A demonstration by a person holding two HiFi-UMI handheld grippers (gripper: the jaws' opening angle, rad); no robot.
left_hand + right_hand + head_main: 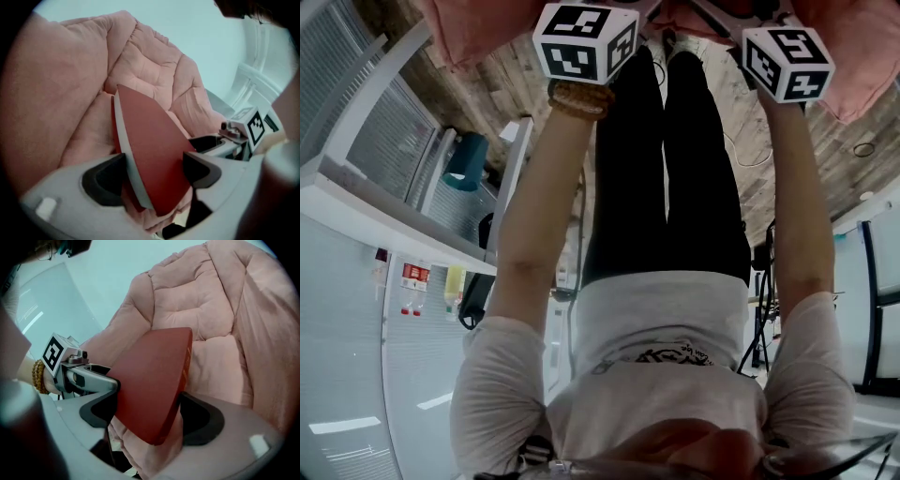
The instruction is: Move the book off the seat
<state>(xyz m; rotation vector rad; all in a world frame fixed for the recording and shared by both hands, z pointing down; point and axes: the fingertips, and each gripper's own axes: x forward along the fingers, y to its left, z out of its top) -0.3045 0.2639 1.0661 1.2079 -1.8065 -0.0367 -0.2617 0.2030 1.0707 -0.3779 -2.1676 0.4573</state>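
Observation:
A red book (150, 140) with white page edges stands on edge over the pink padded seat (70, 84). My left gripper (152, 176) is shut on the book's near end, one dark pad on the pages side and one on the cover. In the right gripper view the same book (150, 380) sits between the pads of my right gripper (147, 413), which is shut on its cover and spine before the seat's (211, 296) cushions. In the head view only the marker cubes of the left gripper (584, 42) and the right gripper (787, 61) show; the jaws and the book are cut off.
The person's black-trousered legs (666, 169) stand on a wooden floor (534, 94) just before the seat (469, 28). A white shelf unit (356, 187) with a teal object (469, 159) runs along the left. Cables (759, 150) lie on the floor at the right.

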